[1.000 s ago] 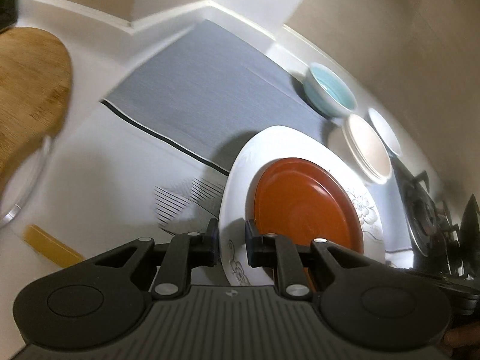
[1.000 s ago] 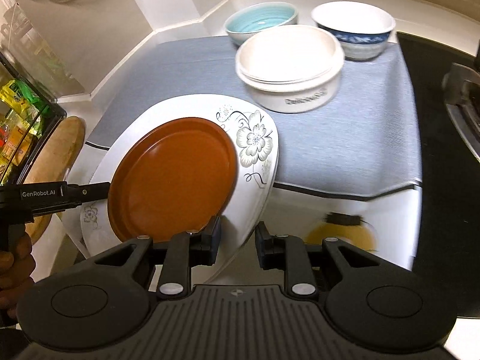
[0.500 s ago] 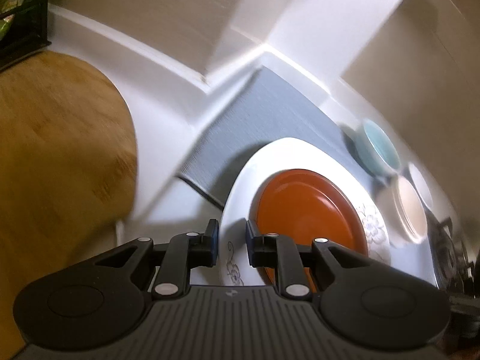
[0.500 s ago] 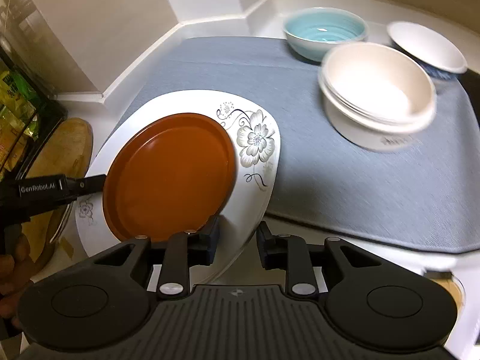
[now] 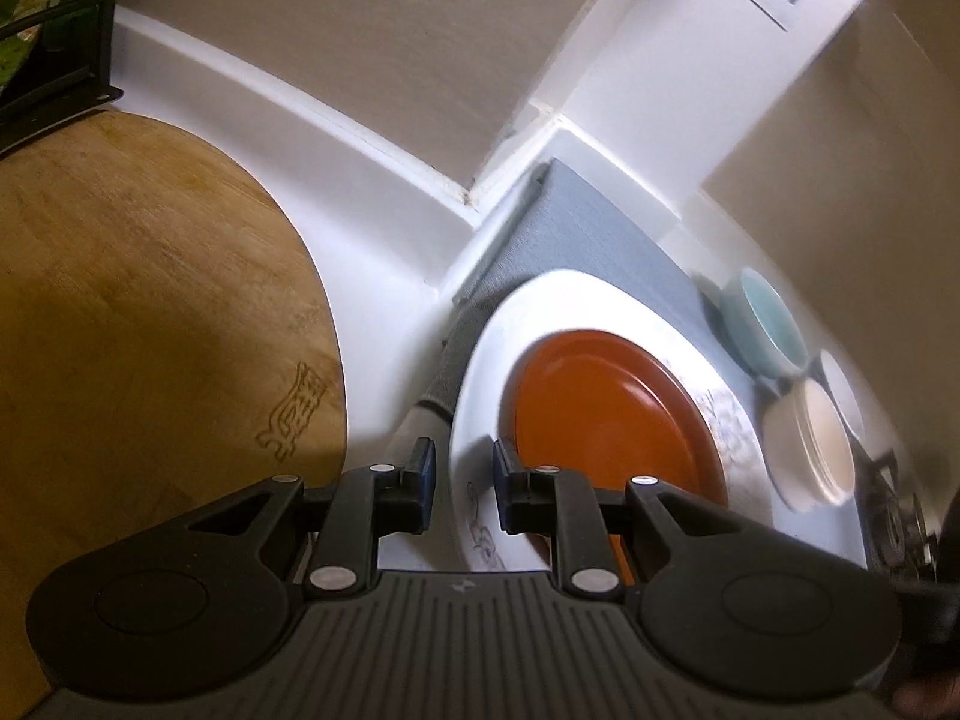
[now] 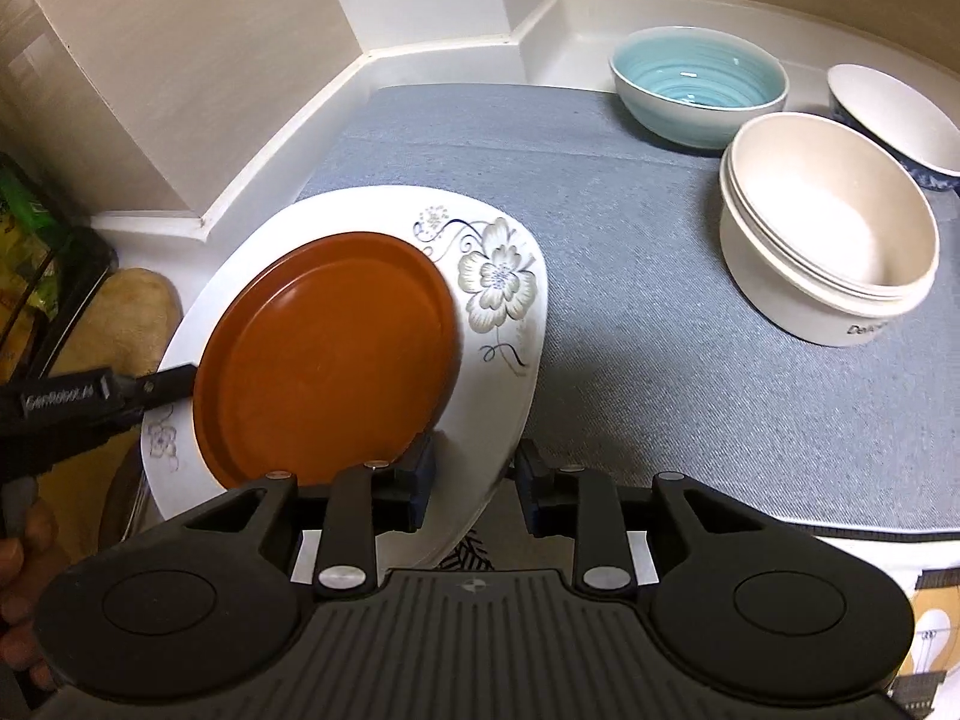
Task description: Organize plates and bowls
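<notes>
A white plate with grey flower prints (image 6: 498, 288) carries a smaller orange plate (image 6: 324, 354) on top. My right gripper (image 6: 474, 480) is shut on the white plate's near rim, one pad on its top face and one below. My left gripper (image 5: 463, 480) is shut on the opposite rim of the white plate (image 5: 576, 306), with the orange plate (image 5: 606, 414) just beyond its right pad. The right wrist view shows the left gripper's fingers (image 6: 174, 384) at the plate's left edge. The plates hang over the left end of a grey mat (image 6: 630, 324).
On the mat's far right stand a teal bowl (image 6: 699, 84), a stack of cream bowls (image 6: 828, 228) and a white bowl with a blue outside (image 6: 894, 114). A round wooden board (image 5: 138, 324) lies to the left, a black wire rack (image 5: 60, 60) behind it. The wall corner is close.
Both grippers carried the two plates leftward over the mat toward the wall corner and the wooden board. The bowls now lie further right. The right jaws stand slightly wider.
</notes>
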